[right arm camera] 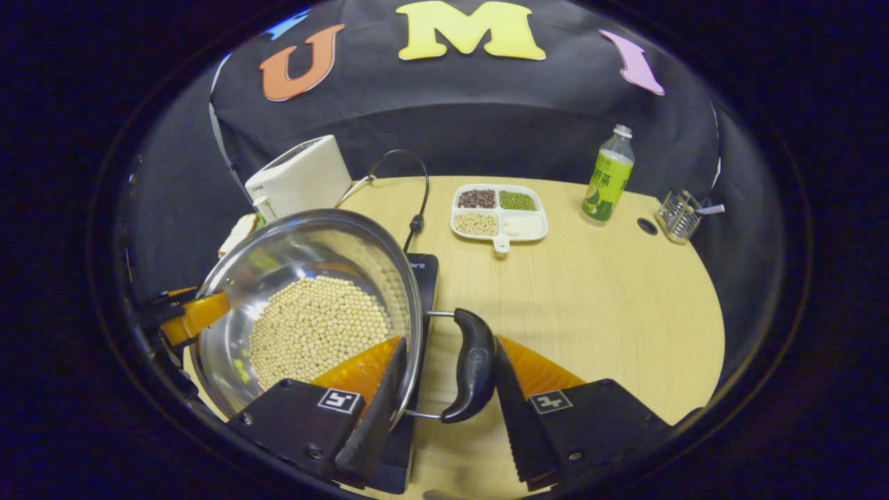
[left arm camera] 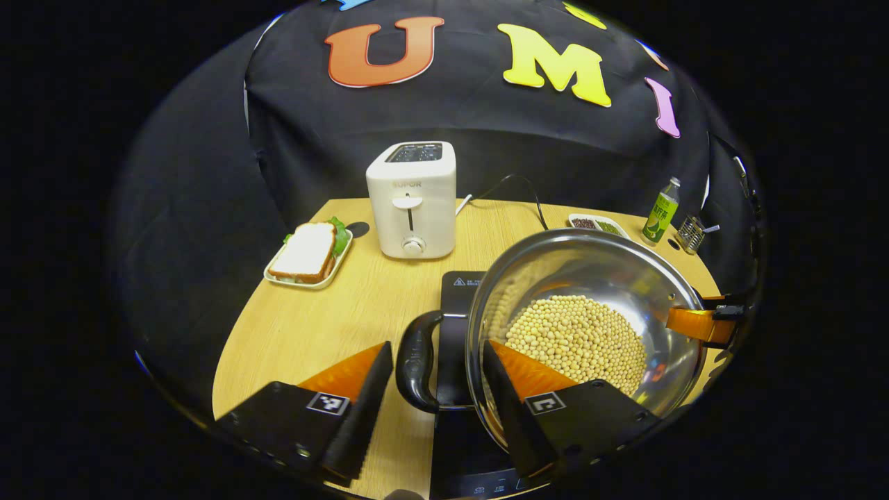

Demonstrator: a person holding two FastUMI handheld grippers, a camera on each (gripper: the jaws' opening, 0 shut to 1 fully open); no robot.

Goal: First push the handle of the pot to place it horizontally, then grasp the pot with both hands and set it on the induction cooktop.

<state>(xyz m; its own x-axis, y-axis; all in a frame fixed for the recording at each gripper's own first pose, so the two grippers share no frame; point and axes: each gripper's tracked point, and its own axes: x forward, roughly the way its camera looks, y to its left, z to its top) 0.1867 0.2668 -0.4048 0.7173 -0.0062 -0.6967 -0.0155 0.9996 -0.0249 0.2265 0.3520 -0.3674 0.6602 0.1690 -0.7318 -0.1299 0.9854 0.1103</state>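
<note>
A steel pot (left arm camera: 590, 267) holding soybeans (left arm camera: 576, 340) is over the black induction cooktop (left arm camera: 458, 292); whether it rests on it I cannot tell. My left gripper (left arm camera: 434, 389) is shut on the pot's left black handle (left arm camera: 414, 361), one finger outside the handle and the other inside the rim. My right gripper (right arm camera: 444, 389) grips the opposite handle (right arm camera: 472, 364) of the pot (right arm camera: 305, 243) the same way, with the cooktop (right arm camera: 424, 271) beneath. Each view shows the other gripper's orange finger (left arm camera: 698, 324) (right arm camera: 198, 312) at the pot's far side.
A white toaster (left arm camera: 412, 201) and a plated sandwich (left arm camera: 309, 253) stand behind and left of the cooktop. A divided dish of grains (right arm camera: 499, 212), a green bottle (right arm camera: 606, 177) and a wire holder (right arm camera: 679, 215) sit at the back right. A black cable (right arm camera: 417, 187) runs to the cooktop.
</note>
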